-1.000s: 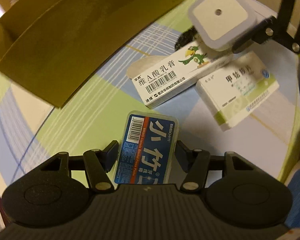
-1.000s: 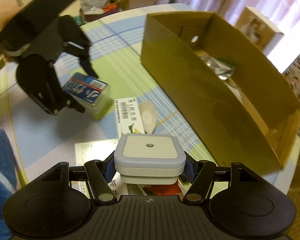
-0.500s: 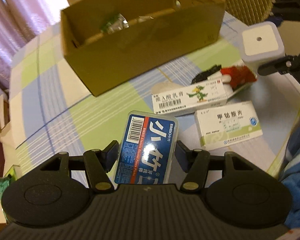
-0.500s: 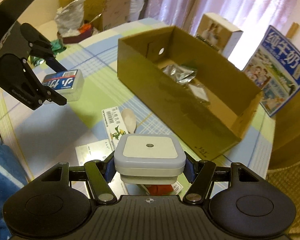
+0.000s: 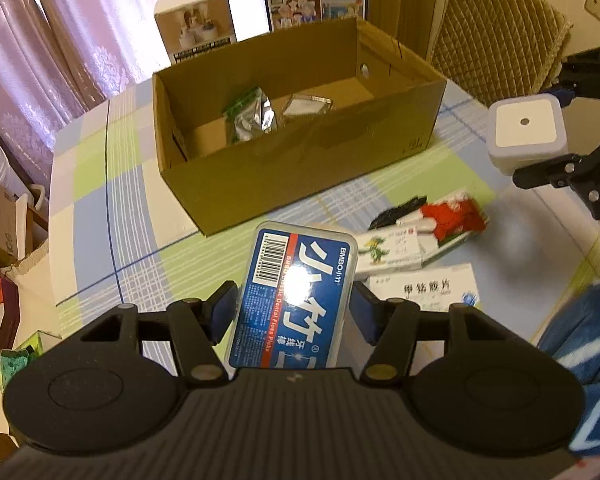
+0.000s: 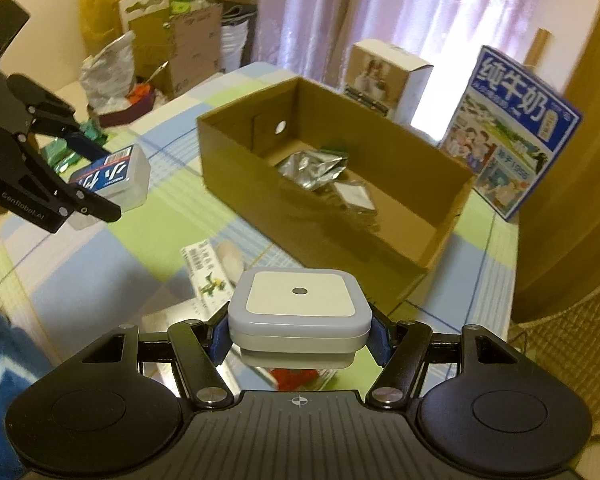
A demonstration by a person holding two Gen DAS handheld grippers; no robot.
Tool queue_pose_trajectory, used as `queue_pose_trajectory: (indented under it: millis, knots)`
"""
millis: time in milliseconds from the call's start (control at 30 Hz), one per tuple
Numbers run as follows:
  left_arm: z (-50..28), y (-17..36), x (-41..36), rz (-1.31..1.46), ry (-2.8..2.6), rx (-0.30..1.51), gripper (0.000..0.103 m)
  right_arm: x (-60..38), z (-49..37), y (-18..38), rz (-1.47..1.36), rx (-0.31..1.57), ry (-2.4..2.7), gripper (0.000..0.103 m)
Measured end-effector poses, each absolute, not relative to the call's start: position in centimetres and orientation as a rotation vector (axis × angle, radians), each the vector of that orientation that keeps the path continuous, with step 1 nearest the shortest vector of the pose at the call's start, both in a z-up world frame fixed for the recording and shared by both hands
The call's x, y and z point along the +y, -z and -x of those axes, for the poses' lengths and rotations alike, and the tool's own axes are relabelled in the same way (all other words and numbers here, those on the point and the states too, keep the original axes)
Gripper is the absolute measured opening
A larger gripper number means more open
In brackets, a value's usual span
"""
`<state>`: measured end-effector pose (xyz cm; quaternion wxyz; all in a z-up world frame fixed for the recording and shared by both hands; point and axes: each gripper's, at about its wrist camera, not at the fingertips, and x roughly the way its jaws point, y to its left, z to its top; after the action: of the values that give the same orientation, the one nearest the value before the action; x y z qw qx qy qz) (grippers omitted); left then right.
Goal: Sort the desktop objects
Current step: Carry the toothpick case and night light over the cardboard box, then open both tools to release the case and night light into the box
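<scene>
While both sets of fingers stay clamped — left gripper on the floss case, right gripper on the white cube — the box lies ahead, nearer the right.

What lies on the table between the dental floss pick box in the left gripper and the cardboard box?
Only bare checked tablecloth lies between the floss pick box and the cardboard box, as the left wrist view shows.

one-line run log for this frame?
left hand-held gripper: holds floss box | right hand-held gripper: holds white cube | cardboard box: open
</scene>
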<state>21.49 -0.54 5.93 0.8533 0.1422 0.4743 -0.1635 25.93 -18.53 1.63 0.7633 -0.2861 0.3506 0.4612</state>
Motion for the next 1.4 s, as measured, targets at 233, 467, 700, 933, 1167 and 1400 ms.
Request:
queue_pose_trajectory:
  millis: [233, 467, 700, 933, 1167, 1400]
  knots:
    - [-24.6, -8.7, -1.2, -0.203, 0.326, 0.938, 0.056, -17.7, -30.9, -3.5, 0.477, 0.774, -0.925, 0.062]
    - [-30.4, -9.9, -2.3, -0.133, 0.301, 0.897, 0.056, -15.1, -36.3, -4.7, 0.365, 0.759, -0.839, 0.062]
    - [-35.4, -8.8, -3.0, -0.07, 0.285, 0.888, 0.056, -12.5, -40.4, -3.0, 0.312, 0.79, -0.797, 0.062]
    - [-39.5, -6.7, -3.2, 0.003, 0.28, 0.892, 0.056, -11.2, -43.1, 0.1, 0.285, 0.85, -0.757, 0.062]
    - [-41.5, -4.3, -3.5, 0.018, 0.276, 0.908, 0.057, -10.4, -44.2, 2.4, 0.283, 0.883, -0.751, 0.062]
    - [-41.8, -3.0, -3.6, 0.032, 0.281, 0.913, 0.064, -10.5, -44.4, 3.3, 0.282, 0.898, -0.75, 0.062]
